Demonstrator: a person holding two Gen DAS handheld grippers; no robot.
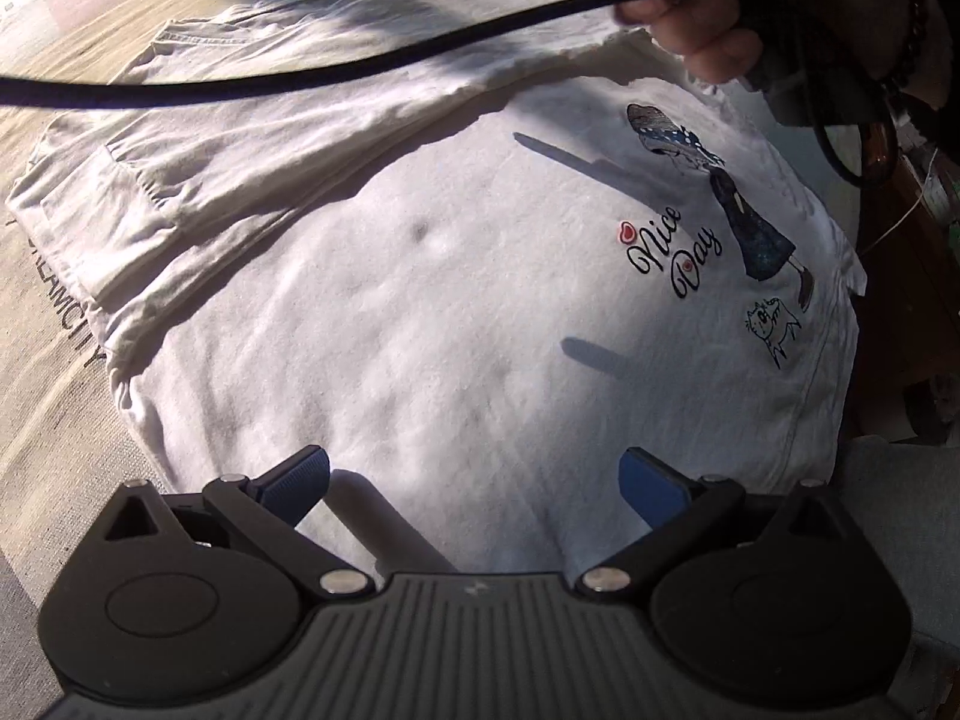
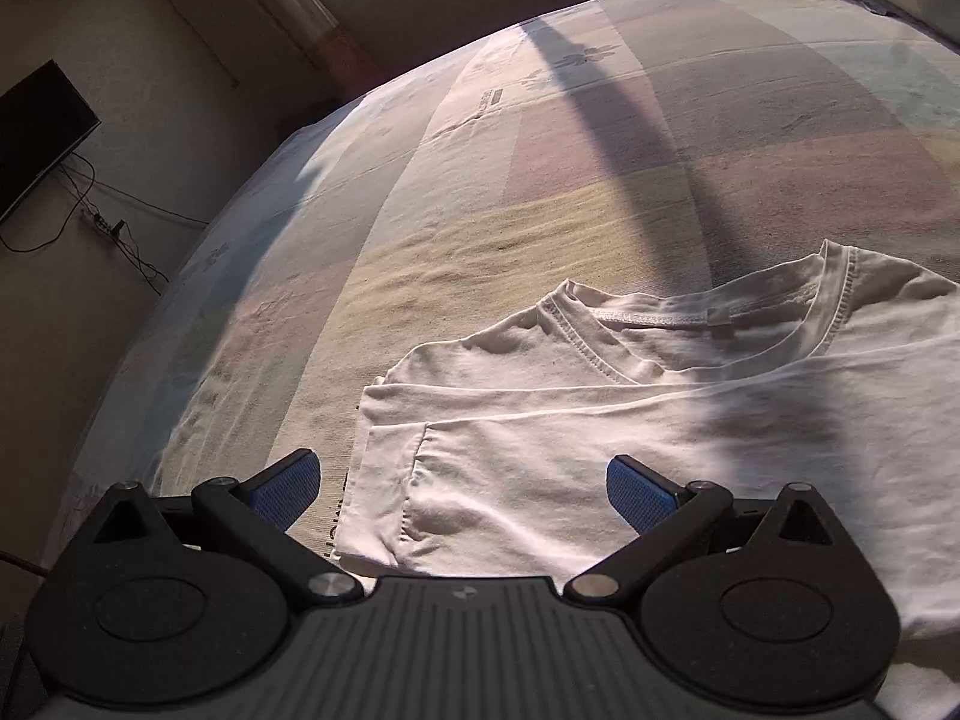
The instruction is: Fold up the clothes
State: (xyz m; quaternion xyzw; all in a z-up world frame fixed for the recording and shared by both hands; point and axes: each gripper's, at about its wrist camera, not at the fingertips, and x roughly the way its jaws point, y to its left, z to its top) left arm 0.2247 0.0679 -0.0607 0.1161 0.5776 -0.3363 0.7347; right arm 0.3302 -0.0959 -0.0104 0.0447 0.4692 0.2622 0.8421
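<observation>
Left to right: white T-shirt spread on the striped bedspread, one side panel and sleeve lying doubled over the body, print up, likely so the shirt narrows for folding. Left gripper hovering over the hem end, jaws spread wide, gripping nothing. Right gripper poised above the folded sleeve near the collar, equally wide apart, empty, touching no cloth.
</observation>
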